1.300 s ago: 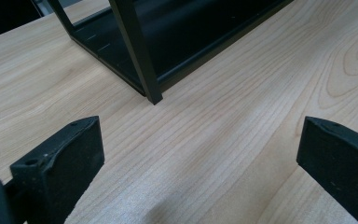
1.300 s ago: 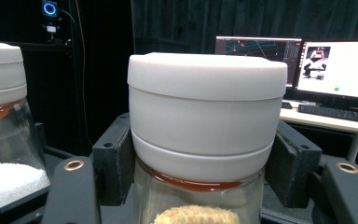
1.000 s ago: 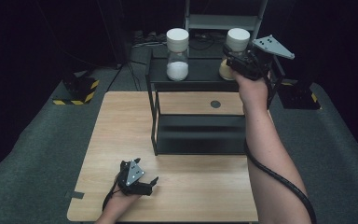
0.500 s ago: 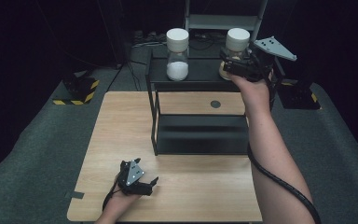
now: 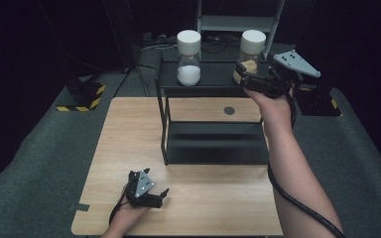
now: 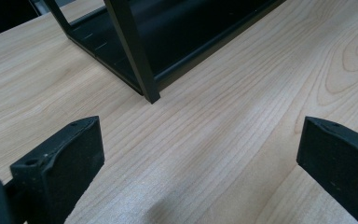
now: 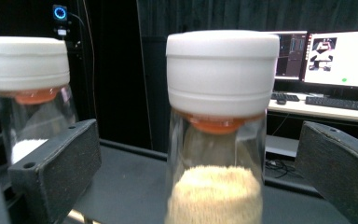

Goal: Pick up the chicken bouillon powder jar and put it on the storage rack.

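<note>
Pale wooden table (image 5: 129, 129) carries a black two-tier metal shelf (image 5: 213, 148); on its top tier stands, upright, the white-lidded glass jar of tan powder (image 5: 250, 54). It sits dead ahead between the spread right gripper (image 5: 245, 79) jaws, untouched. Left gripper (image 5: 154, 196), also spread, rests well apart.

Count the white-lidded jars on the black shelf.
2. Both stand on the top shelf: the jar with white powder toward its left, the jar with tan powder at its right, between the open right gripper jaws.
</note>
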`<state>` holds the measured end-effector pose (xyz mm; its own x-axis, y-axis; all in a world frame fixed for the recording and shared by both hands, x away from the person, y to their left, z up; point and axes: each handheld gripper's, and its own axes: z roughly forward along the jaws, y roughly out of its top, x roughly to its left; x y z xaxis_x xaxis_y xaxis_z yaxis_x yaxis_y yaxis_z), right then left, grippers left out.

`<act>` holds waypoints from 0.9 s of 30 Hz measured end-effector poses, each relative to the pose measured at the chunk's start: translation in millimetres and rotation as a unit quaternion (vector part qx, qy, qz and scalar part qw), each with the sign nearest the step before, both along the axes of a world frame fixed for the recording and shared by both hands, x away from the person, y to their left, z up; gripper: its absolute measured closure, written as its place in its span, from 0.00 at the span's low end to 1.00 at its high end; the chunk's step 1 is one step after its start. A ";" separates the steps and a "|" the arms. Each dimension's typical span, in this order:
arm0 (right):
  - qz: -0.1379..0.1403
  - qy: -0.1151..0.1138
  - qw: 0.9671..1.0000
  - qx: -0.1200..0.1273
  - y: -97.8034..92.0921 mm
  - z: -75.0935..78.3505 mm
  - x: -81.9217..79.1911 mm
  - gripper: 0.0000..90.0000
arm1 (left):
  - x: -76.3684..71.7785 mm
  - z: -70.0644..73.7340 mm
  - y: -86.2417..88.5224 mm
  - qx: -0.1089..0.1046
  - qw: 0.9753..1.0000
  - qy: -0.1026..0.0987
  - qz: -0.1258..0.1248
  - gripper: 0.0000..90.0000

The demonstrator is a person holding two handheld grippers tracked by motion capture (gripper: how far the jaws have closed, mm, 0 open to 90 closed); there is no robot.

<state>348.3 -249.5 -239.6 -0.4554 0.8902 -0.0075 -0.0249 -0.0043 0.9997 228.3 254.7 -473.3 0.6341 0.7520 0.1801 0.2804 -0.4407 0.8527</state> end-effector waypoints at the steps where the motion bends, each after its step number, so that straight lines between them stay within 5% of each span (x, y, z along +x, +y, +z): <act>1: 0.001 0.000 1.000 -0.001 -1.3 -1.3 -2.4 0.00 | 0.0 0.1 -0.2 0.001 1.000 0.000 0.000 0.01; 20: 0.023 0.006 0.999 -0.046 -14.2 -37.9 -38.2 0.00 | 0.0 0.1 -0.5 0.000 1.000 0.001 0.002 0.01; 27: 0.025 0.012 0.998 -0.057 -17.7 -63.0 -51.0 0.00 | 0.4 0.3 -0.4 0.000 1.000 0.002 0.002 0.01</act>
<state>297.4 -267.2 -302.6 -0.5009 0.8602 -0.0963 -0.0033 0.1093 0.9940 228.7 254.3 -473.0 0.6314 0.7550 0.1770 0.2861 -0.4389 0.8518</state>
